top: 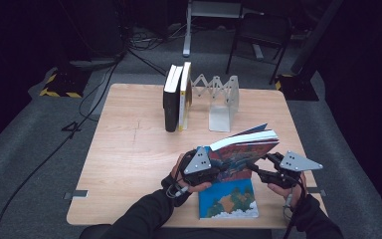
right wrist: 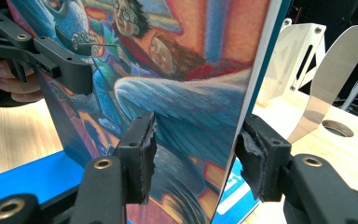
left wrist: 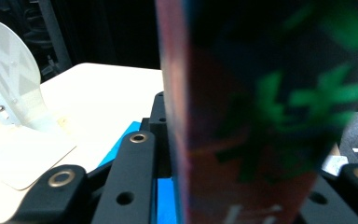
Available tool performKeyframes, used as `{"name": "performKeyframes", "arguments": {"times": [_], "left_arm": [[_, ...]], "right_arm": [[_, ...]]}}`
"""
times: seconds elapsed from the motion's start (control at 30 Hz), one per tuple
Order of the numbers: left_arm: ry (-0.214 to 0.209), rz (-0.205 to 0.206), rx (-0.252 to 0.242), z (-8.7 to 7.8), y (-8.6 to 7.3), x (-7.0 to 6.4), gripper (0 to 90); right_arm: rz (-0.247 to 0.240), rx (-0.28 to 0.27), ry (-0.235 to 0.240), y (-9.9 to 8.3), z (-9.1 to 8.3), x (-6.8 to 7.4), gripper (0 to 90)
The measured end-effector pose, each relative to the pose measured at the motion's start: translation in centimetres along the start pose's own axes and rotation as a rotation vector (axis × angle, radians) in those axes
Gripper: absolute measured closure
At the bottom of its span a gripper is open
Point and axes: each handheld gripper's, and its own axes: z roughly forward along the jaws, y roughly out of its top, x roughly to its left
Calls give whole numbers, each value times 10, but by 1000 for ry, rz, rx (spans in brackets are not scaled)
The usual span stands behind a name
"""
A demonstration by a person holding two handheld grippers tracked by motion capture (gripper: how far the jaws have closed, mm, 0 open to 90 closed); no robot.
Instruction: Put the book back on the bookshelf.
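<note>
- Illustrated book (top: 242,149) is held above the near edge of the wooden table (top: 129,149), tilted with its page edges up and its painted cover facing the person, between the two grippers.
- Left gripper (top: 214,172) grips the book's left side; in the left gripper view the blurred cover (left wrist: 242,116) stands right between the jaws, but how tightly they press it I cannot tell there.
- In the right gripper view the left gripper (right wrist: 51,56) shows farther off, its black jaw lying flat on the cover beside the person's fingers (right wrist: 14,79).
- Right gripper (right wrist: 193,154) has its jaws set to a middling width around the book's edge: one worn pad (right wrist: 144,154) lies against the cover, the other (right wrist: 256,158) sits just beside the back, so a full clamp is unclear.
- Blue book (top: 229,199) lies flat on the table beneath the held one, partly hidden by it and the hands.
- Two upright books (top: 176,97) stand at the far side, touching a white folding bookend (top: 221,102).
- The bookend's metal plates (right wrist: 307,60) show close up in the right gripper view, and one plate (left wrist: 14,107) is cut off at the edge of the left gripper view.
</note>
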Motion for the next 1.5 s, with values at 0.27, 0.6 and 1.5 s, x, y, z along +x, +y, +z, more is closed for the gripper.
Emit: {"name": "performKeyframes", "arguments": {"times": [0.27, 0.6, 1.5], "left_arm": [[-2, 31, 13, 0, 2, -5, 739], [13, 25, 39, 2, 13, 3, 742], [292, 15, 18, -7, 31, 87, 742]], "right_arm": [[5, 13, 4, -1, -2, 0, 442], [32, 105, -63, -16, -23, -19, 432], [31, 186, -84, -31, -21, -31, 426]]}}
